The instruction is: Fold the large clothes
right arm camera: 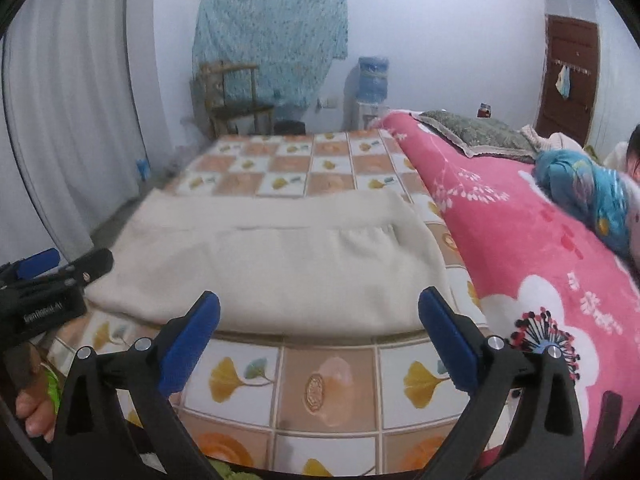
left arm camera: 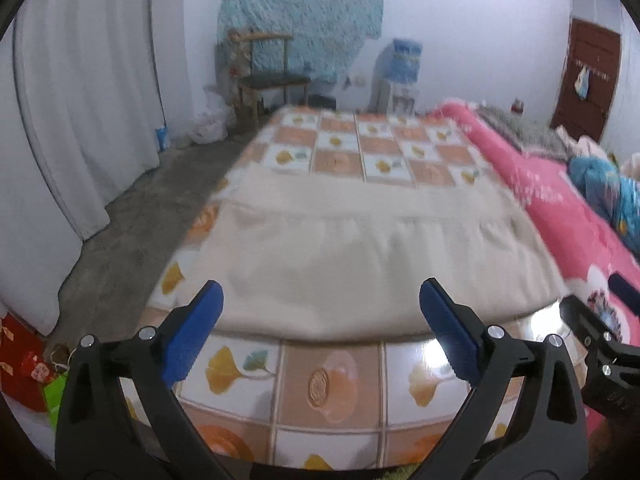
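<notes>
A cream garment [left arm camera: 340, 248] is laid folded on the tiled cloth [left arm camera: 328, 388] — both grippers [left arm camera: 320, 332] [right arm camera: 320, 332] held open, empty; further folds may remain.

L gripper [left arm camera: 320, 320]: jaws spread wide, nothing btwn the blue pads [left arm camera: 192, 340], angled downward. R gripper [right arm camera: 320, 320]: also wide open, empty, same downward tilt. Both side by side, close but apart; each shows at the edge of the other's view. A hand [right arm camera: 34, 412] shows low left in R wrist view, fingers curled.
</notes>
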The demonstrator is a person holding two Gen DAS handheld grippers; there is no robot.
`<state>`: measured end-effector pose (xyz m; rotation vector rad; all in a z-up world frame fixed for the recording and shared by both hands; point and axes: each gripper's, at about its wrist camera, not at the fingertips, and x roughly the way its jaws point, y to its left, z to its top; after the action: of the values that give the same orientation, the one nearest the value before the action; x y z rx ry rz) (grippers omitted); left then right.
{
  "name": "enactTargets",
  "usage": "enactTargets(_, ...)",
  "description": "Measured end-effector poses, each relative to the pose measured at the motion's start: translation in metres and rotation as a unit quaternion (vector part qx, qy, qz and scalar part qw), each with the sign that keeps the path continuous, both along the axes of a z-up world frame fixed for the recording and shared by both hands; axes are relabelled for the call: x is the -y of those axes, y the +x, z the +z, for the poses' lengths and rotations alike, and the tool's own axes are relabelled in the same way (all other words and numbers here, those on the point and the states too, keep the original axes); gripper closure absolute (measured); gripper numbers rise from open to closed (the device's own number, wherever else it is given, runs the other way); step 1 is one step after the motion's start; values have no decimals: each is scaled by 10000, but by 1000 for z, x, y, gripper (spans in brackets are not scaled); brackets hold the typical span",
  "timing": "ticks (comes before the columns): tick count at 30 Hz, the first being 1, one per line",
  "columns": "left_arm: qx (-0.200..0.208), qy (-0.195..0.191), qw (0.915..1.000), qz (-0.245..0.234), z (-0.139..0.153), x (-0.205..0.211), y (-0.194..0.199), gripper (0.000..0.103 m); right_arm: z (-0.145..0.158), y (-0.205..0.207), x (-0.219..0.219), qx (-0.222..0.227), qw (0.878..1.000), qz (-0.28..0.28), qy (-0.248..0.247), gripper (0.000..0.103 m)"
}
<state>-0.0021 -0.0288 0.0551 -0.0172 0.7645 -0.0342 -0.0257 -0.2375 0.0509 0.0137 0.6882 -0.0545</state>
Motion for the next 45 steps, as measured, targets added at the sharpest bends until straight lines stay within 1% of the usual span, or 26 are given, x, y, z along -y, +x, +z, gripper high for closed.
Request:
enactTargets(3, -416, -57, 9991, -60, -16, 5, 7, 8, -7, 8, 0, -238, 9997, -105, 11, 6)
enactTargets(6, -697, -155, 9974, -105, -27, 7, 9, 8, -18, 16, 4, -557, 9982, -154, 132, 6)
enactTargets(8, -757, -78, 9970, -109, -32, 9, 7, 8, -26, 18, 3, -760, 9968, -115, 232, 6)
enactTargets(11, -864, 67, 9961, -156, -37, 14, 6, 8, -32, 17, 1, -886, 9958, -87, 216, 6)
enactTargets(17, -863, 228, 9957, -227, -36, 18, 3, 8, -32, 19, 1, -901, 9956, -164, 182, 6)
enactTargets(21, -902, 276, 9952, -243, -35, 19, 4, 8, -36, 21, 3, -990, 9945, -171, 290, 6)
enactTargets(35, -988, 261, 9944, -254, -35, 19, 8, 8, -36, 23, 6, -1010, 9943, -185, 303, 6)
enactTargets(45, -960, 268, 9946, -283, -35, 21, 8, 8, -36, 23, 6, -1017, 9942, -185, 292, 6)
